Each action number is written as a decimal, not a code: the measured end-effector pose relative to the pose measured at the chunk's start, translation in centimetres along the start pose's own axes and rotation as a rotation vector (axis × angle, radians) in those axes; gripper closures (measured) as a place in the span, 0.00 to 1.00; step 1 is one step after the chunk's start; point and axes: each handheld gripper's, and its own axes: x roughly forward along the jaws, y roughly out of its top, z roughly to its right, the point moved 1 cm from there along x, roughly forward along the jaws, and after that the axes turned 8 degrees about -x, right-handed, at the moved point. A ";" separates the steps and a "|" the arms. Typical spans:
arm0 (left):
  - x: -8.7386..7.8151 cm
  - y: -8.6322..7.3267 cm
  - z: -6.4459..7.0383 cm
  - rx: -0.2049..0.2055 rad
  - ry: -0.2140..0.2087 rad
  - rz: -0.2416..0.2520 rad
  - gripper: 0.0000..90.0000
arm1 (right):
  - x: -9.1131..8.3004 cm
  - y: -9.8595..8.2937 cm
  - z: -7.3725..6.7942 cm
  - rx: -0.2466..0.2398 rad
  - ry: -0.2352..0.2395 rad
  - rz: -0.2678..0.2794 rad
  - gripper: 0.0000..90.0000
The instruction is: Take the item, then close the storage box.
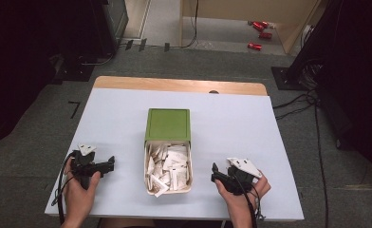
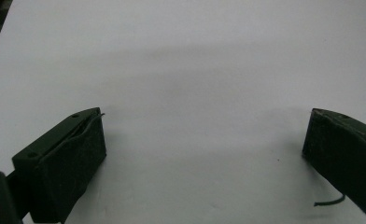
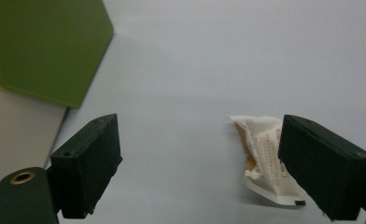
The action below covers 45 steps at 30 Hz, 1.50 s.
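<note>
White tabletop [image 3: 195,56]; cream crinkled sachet [image 3: 265,161], tan print, beside released right gripper [image 3: 200,163]; left gripper [image 2: 204,154] released.

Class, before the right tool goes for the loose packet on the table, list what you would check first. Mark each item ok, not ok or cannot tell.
1. Right tool jaws apart: ok.
2. Loose packet centred between those jaws: not ok, it lies off to one side, against one jaw in the right gripper view.
3. Left tool open and holding nothing: ok, bare table beneath it.
4. Box open for access: ok, the green lid covers only its far part.
5. Room left in the box: cannot tell, the packets inside pile near the rim.
</note>
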 end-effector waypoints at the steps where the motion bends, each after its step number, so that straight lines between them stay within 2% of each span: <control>1: 0.0 0.0 0.0 0.000 0.000 0.000 0.00 | -0.2 0.2 -0.2 0.001 0.001 -0.001 0.12; 3: 0.0 0.0 0.0 0.000 0.000 0.000 0.00 | -0.5 0.7 -0.6 -0.009 0.011 0.014 0.12; 13: 0.0 0.0 0.0 0.001 0.000 -0.001 0.00 | -2.2 2.4 -2.4 0.000 0.069 0.068 0.11; 25: 0.0 0.0 0.0 0.001 0.000 -0.001 0.00 | -4.2 3.4 -4.0 0.001 0.110 0.100 0.14; 32: 0.0 0.0 0.0 0.001 0.000 -0.002 0.00 | -4.6 3.3 -5.1 -0.003 0.141 0.090 0.16; 38: 0.0 0.0 0.0 0.001 0.000 -0.001 0.00 | -4.8 3.2 -6.0 -0.007 0.158 0.100 0.20; 45: 0.0 0.0 0.0 0.001 0.000 -0.002 0.00 | -4.8 2.8 -6.9 -0.005 0.182 0.090 0.33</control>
